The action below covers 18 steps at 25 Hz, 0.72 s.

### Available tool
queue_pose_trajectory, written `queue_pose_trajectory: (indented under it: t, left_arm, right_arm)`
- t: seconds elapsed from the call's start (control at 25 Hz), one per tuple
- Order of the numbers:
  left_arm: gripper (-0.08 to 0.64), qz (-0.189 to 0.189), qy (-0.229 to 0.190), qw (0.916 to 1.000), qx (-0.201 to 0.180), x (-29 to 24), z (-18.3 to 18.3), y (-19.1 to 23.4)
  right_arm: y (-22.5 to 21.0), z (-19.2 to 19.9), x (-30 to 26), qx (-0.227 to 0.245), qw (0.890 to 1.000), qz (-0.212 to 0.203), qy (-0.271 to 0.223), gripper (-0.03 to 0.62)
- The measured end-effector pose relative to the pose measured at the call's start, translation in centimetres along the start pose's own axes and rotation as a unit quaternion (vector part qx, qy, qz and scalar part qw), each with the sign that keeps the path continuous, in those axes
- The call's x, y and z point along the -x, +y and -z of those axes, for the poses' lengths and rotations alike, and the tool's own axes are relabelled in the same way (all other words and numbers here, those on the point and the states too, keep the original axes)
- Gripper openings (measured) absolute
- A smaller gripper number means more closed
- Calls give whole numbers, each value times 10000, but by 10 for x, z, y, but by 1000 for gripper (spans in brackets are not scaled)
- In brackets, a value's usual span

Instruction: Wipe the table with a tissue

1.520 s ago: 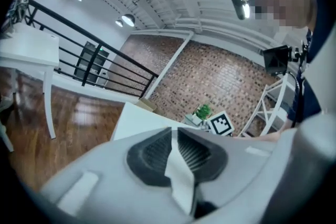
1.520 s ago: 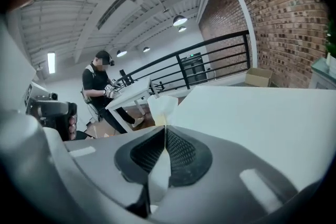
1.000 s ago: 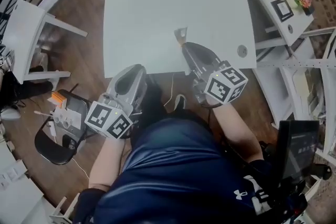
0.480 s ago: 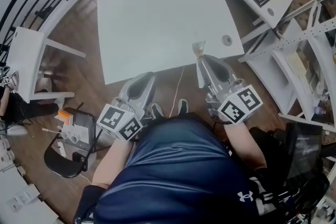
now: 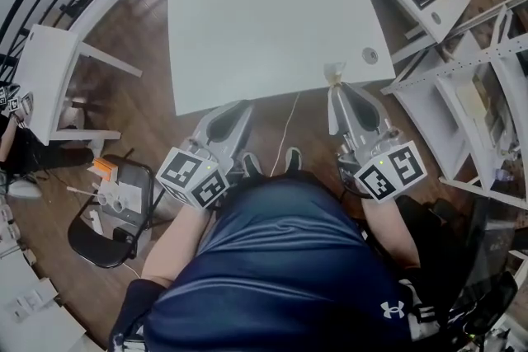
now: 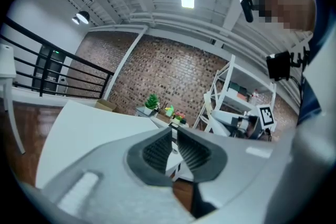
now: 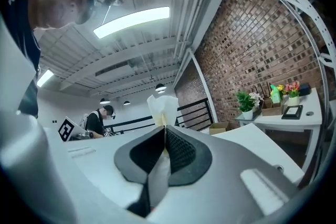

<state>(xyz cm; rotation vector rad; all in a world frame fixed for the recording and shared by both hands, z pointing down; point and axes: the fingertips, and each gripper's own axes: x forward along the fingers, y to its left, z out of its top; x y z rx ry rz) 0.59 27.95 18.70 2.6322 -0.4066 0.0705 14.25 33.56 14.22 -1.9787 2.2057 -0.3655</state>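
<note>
Right gripper (image 7: 164, 132): jaws clamped on the tissue (image 7: 163, 106). A crumpled white tuft is seen above the tips, and a strip trails back between the pads toward the camera. The pinched middle is hidden by the pads.

Left gripper (image 6: 174, 137): jaws narrow, a thin slit is left between the ribbed pads, and nothing is held in it.

In the head view, the right gripper (image 5: 335, 91) is held at the near edge of the white table (image 5: 264, 21), close to its right corner. The tissue (image 5: 333, 72) is seen as a small tuft over that edge. Whether it touches the tabletop cannot be told. The left gripper (image 5: 233, 109) is held just off the near edge, over the wooden floor (image 5: 148, 124). Its tips are covered by its own housing.

The table legs are not seen. A cable hole (image 5: 370, 55) is set near the right corner. A white cable (image 5: 289, 124) hangs off the near edge between the grippers, above the shoes (image 5: 292, 160). The lower frame is blocked by the person's torso (image 5: 280, 268).

The tabletop is bare. Space is tight on the right, where a white shelf rack (image 5: 474, 99) and a side desk (image 5: 412, 0) with plants stand close by. On the left, a white side table (image 5: 45, 82) and a black chair (image 5: 103, 231) are set well apart from the table, with floor between.
</note>
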Motion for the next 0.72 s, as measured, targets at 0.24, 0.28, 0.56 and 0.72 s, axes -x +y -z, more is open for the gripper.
queue_pose_trajectory:
  t: [0.24, 0.28, 0.56, 0.72]
  left_arm:
    - [28, -124, -80, 9999, -48, 9, 1, 2]
    - [28, -150, -70, 9999, -44, 9, 0, 2]
    - [28, -234, -110, 9997, -49, 14, 3, 4]
    - [28, -316, -54, 9995, -46, 15, 5, 7]
  right_arm:
    - [13, -9, -2, 283, 9993, -208, -85, 15]
    - [14, -10, -2, 310, 9992, -232, -94, 15]
    - [17, -10, -5, 329, 9989, -324, -79, 15]
    - [17, -8, -7, 348, 9987, -351, -76, 15]
